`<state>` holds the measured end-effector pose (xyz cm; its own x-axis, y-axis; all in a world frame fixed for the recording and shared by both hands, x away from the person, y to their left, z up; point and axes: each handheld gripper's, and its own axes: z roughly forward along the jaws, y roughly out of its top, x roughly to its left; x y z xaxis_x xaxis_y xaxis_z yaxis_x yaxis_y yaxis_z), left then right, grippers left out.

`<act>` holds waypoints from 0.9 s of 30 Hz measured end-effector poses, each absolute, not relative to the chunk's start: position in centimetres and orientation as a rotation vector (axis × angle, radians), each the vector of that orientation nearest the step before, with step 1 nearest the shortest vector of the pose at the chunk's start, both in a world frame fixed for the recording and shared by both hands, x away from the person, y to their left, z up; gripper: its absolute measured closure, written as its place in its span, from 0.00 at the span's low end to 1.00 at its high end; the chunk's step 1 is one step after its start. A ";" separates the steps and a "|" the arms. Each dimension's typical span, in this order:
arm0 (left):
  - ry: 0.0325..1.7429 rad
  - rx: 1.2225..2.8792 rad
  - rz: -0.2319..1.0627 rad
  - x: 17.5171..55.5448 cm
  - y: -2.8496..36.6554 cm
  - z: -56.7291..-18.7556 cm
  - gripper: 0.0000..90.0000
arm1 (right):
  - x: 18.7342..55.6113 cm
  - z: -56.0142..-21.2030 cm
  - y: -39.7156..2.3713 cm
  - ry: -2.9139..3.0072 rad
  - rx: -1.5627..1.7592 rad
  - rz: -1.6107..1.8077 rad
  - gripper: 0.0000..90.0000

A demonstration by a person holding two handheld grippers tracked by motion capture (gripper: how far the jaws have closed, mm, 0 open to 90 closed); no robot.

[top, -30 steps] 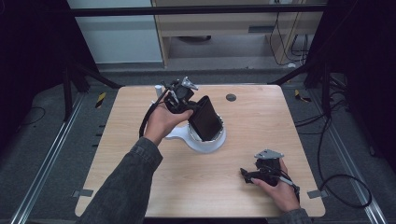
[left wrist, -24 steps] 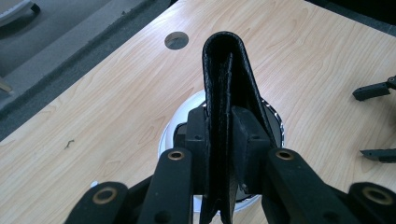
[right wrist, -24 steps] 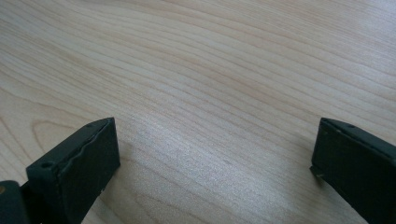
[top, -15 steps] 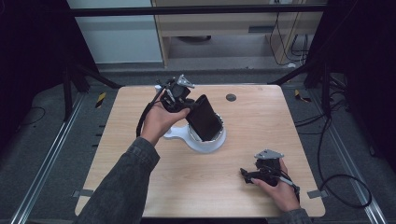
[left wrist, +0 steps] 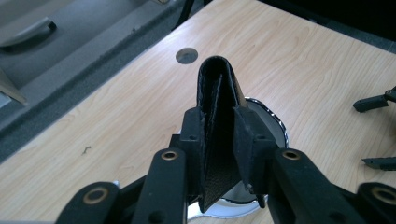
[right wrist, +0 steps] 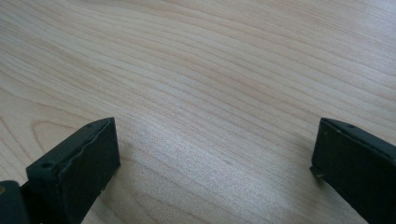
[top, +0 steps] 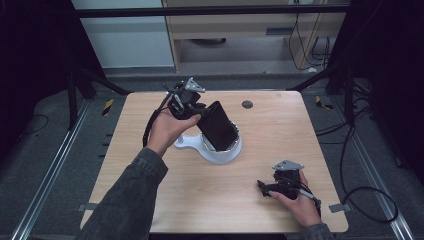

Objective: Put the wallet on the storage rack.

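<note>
1. Two hand-held grippers are at work over a light wooden worktop, one in each of the person's hands.
2. The left hand-held gripper is up above the middle of the worktop, nearer the far edge, with the person's left hand wrapped around its body.
3. Its jaws have a folded black leather wallet between them; the left gripper view shows a pad against each face of the wallet, and the jaws have just been opening a little.
4. The wallet is tilted, its lower end down inside a shallow white dish with a shiny metal rim.
5. The dish sits near the middle of the worktop, and a white tab sticks out from it toward the left edge.
6. In the left gripper view the wallet's folded spine points up and away, with the dish's rim showing behind it.
7. The right hand-held gripper lies low near the near right corner of the worktop, held by the right hand, well apart from the dish.
8. Its jaws stand wide apart with bare wood between them, as the right gripper view shows; one black pad is at either side.
9. A small dark round inset sits in the worktop near the far edge, beyond the dish.
</note>
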<state>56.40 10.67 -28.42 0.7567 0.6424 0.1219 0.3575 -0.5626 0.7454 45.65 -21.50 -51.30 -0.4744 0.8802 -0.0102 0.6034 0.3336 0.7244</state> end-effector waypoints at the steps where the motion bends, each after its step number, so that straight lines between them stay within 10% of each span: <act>1: 0.743 2.203 0.511 56.2 10.7 -28.3 0.78 | 45.7 -51.3 -21.5 2.202 1.308 0.936 0.01; 20: 0.636 2.097 0.531 51.4 11.2 -28.6 0.12 | 45.6 -51.3 -21.5 2.203 1.308 0.939 0.01; 27: 0.597 2.091 0.522 49.6 11.6 -29.6 0.08 | 45.6 -51.3 -21.5 2.204 1.308 0.939 0.01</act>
<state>49.63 11.62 -29.65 0.7967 0.5872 0.1430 0.2200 -0.5022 0.8363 45.65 -21.51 -51.29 -0.4762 0.8793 -0.0080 0.6035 0.3334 0.7244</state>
